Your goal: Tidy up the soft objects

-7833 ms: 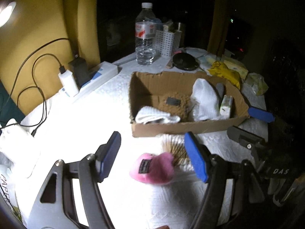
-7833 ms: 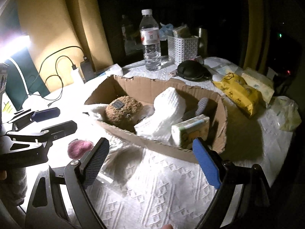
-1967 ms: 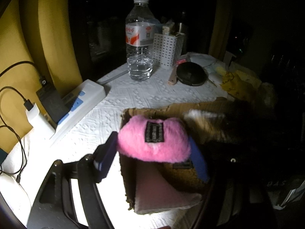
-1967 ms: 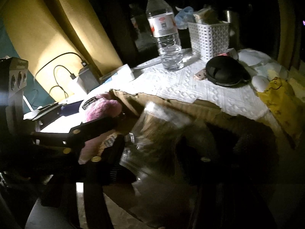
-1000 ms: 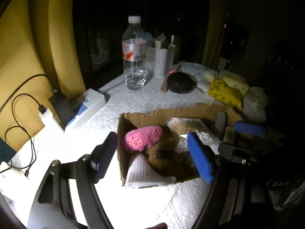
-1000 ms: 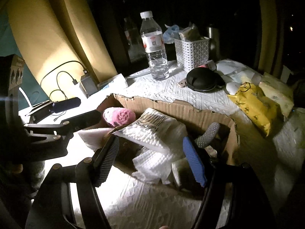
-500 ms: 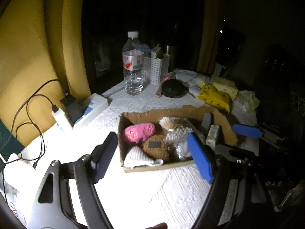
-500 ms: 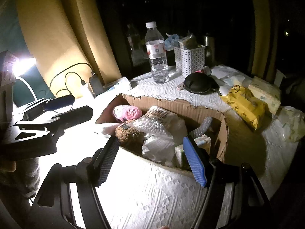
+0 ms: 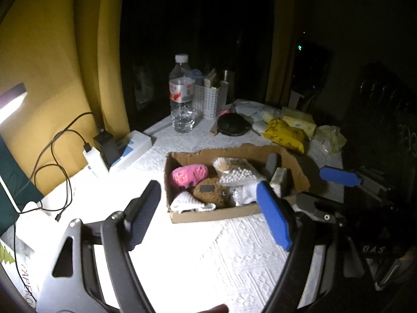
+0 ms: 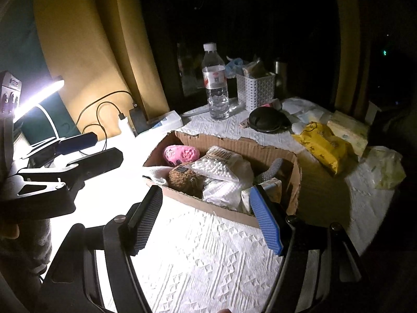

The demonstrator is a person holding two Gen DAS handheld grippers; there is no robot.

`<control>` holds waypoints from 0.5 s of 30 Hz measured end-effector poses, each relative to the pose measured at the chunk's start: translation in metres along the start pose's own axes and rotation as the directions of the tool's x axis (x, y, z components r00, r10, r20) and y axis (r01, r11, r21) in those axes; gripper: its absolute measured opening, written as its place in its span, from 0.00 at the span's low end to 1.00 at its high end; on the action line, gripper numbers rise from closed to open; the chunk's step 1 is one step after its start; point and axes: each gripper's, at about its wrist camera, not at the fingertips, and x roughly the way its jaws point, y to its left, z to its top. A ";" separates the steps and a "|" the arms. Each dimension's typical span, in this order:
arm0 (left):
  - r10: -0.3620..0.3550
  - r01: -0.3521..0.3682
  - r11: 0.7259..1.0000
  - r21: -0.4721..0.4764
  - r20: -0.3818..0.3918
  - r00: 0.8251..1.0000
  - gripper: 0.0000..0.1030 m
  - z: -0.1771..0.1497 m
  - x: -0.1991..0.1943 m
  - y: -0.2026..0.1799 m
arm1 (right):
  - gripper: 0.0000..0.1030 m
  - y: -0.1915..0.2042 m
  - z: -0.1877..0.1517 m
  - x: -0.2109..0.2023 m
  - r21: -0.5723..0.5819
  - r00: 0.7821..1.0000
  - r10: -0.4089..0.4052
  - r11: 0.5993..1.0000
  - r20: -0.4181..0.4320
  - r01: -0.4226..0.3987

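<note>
Inside the cardboard box (image 9: 216, 216) lies a fuzzy pink pouch (image 9: 189, 174); both grippers gape empty.

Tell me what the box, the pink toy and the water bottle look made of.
Box: plain brown corrugated cardboard, matte, with ragged torn rims. Pink toy: seemingly fuzzy plush fabric, soft-edged and unshiny. Water bottle: clear, glossy plastic, see-through with a printed label and white cap.
</note>
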 end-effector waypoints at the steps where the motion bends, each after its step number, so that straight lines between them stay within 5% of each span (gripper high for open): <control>1: -0.003 0.003 1.000 0.002 0.002 1.000 0.75 -0.001 -0.003 -0.001 | 0.71 0.001 0.000 -0.003 0.002 1.000 -0.005 1.000 0.002 0.005; 15: 0.014 -0.014 1.000 0.002 0.022 1.000 0.75 0.009 -0.038 0.000 | 0.71 0.014 0.000 -0.044 0.027 0.994 -0.100 0.995 0.037 0.099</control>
